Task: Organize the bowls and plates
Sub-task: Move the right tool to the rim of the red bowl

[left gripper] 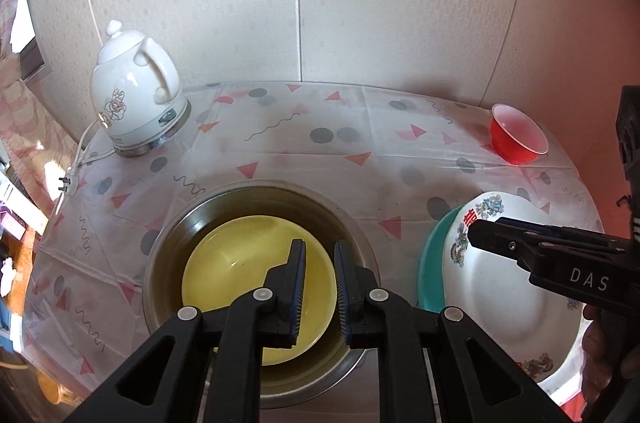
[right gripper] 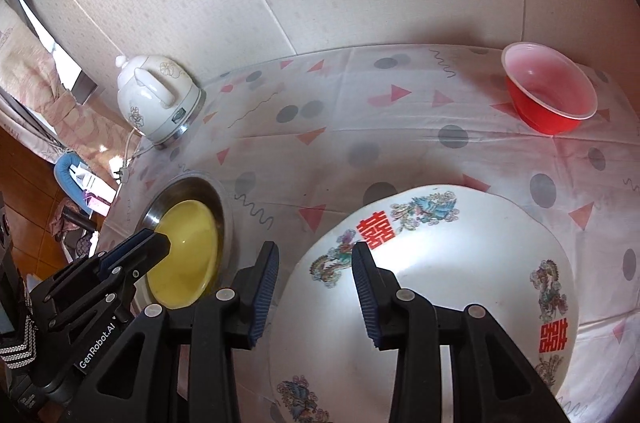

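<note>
A yellow bowl sits inside a steel bowl at the table's near edge. My left gripper hovers open over the yellow bowl, holding nothing. A white plate with red characters and dragon motifs rests on a teal plate to the right. My right gripper is open above the white plate's left rim, with the rim between its jaws. A red bowl stands at the far right. The yellow bowl and steel bowl also show in the right wrist view, with the left gripper over them.
A white ceramic kettle with its cord stands at the far left by the wall; it also shows in the right wrist view. The round table wears a patterned plastic cloth. A wallpapered wall runs behind.
</note>
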Demonstrator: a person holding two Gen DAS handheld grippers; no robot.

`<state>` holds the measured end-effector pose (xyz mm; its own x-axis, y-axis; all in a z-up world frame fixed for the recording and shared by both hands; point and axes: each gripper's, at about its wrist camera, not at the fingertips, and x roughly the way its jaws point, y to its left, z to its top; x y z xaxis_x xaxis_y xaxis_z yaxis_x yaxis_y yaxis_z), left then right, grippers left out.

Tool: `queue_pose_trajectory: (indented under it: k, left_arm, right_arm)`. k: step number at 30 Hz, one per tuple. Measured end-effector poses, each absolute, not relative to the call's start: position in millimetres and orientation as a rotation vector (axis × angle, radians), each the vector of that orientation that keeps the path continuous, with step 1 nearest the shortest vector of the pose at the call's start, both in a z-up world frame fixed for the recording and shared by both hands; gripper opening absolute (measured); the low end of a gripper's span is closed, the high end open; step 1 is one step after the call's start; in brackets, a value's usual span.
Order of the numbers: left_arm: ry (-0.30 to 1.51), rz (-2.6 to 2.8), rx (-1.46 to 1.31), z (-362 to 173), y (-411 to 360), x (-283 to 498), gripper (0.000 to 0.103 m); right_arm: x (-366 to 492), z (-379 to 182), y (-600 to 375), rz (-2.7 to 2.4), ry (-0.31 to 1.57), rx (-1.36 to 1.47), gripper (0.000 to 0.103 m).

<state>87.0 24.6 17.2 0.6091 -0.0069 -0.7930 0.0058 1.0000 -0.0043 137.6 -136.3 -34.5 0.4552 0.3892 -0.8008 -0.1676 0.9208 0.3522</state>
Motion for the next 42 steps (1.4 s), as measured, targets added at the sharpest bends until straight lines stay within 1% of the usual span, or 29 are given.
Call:
queue_pose_trajectory:
  k: [6, 14, 23, 31, 33, 38, 42]
  left_arm:
    - [0.923, -0.061, 0.004, 18.1, 4.7, 106.9, 0.020]
    - [0.952, -0.122, -0.003, 9.1, -21.4, 130.8, 0.022]
    - [0.994, -0.141, -0.055, -6.1, -26.6, 155.7, 0.034]
    - [1.012, -0.144, -0.081, -17.2, -21.3, 167.6, 0.039]
    - [1.018, -0.145, -0.088, -19.8, -20.5, 169.5, 0.040]
    - [1.028, -0.147, -0.090, -25.0, -20.2, 175.3, 0.041]
    - [1.028, -0.152, -0.107, -25.0, -19.7, 181.3, 0.042]
  right_arm:
    - [150.2, -37.6, -198.0, 0.220, 1.031, 0.339, 0.038]
    - [184.5, -40.5, -282.6, 0.015, 0.993, 0.473, 0.038]
    - [237.4, -53.9, -337.1, -0.140, 0.979, 0.558, 0.039]
    - [278.5, -78.8, -335.9, -0.099, 1.050, 0.514, 0.039]
    - [284.6, -81.0, -325.5, -0.053, 1.060, 0.472, 0.039]
    - [295.5, -84.2, -289.6, 0.094, 1.099, 0.343, 0.035]
    - [296.7, -85.0, -254.8, 0.246, 1.135, 0.244, 0.035]
